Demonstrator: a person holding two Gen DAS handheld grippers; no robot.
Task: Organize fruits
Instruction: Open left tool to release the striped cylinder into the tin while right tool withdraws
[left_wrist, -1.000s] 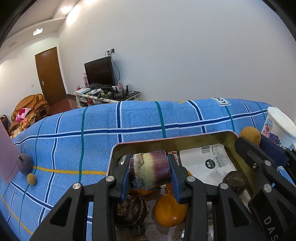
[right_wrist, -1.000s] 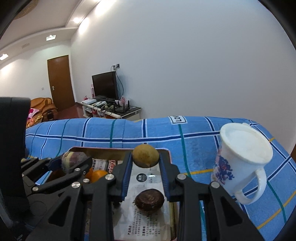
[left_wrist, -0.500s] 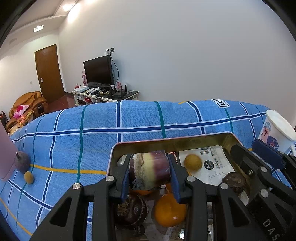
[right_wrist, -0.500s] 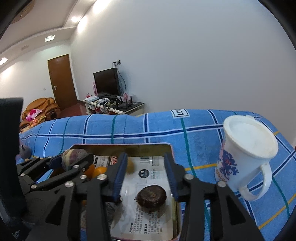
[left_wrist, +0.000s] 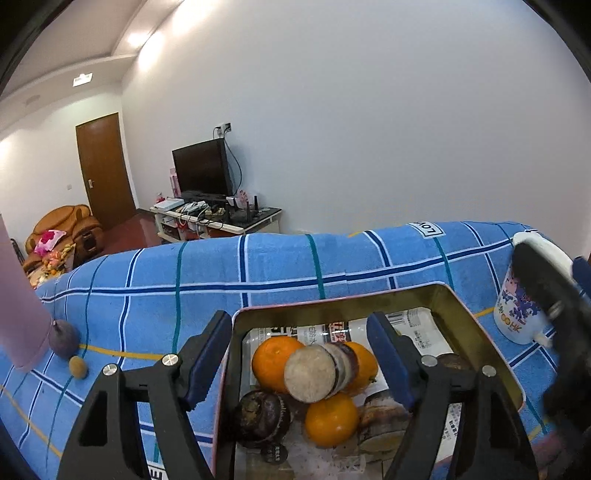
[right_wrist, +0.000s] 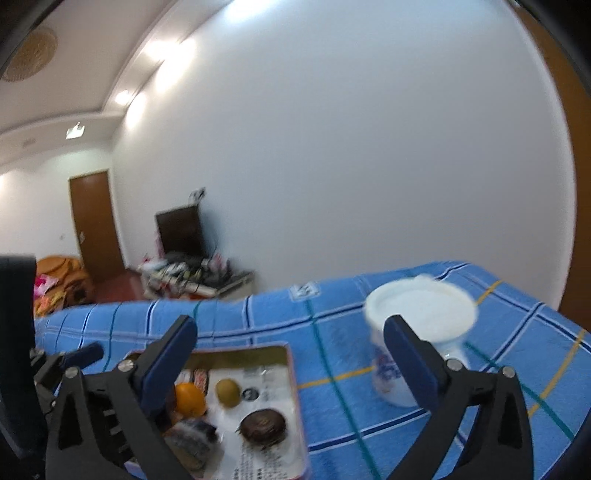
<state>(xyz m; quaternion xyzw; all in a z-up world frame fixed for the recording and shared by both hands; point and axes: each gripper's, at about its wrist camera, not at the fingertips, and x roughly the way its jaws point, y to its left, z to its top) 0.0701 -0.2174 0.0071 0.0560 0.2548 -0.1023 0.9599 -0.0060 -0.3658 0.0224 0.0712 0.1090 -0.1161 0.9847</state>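
A metal tray lined with printed paper sits on the blue checked cloth. It holds oranges, a dark round fruit and a purple sugarcane piece resting on the oranges. My left gripper is open and empty above the tray. My right gripper is open and empty, raised to the tray's right. In the right wrist view a small yellow-brown fruit, an orange and a dark round fruit lie inside.
A white mug with blue print stands right of the tray, also in the left wrist view. At far left a purple fruit and a small yellow fruit lie on the cloth by a pink object.
My left gripper opened and the sugarcane piece dropped onto the oranges. My right gripper, which had let the yellow-brown fruit fall into the tray, opened wider and pulled up and right.
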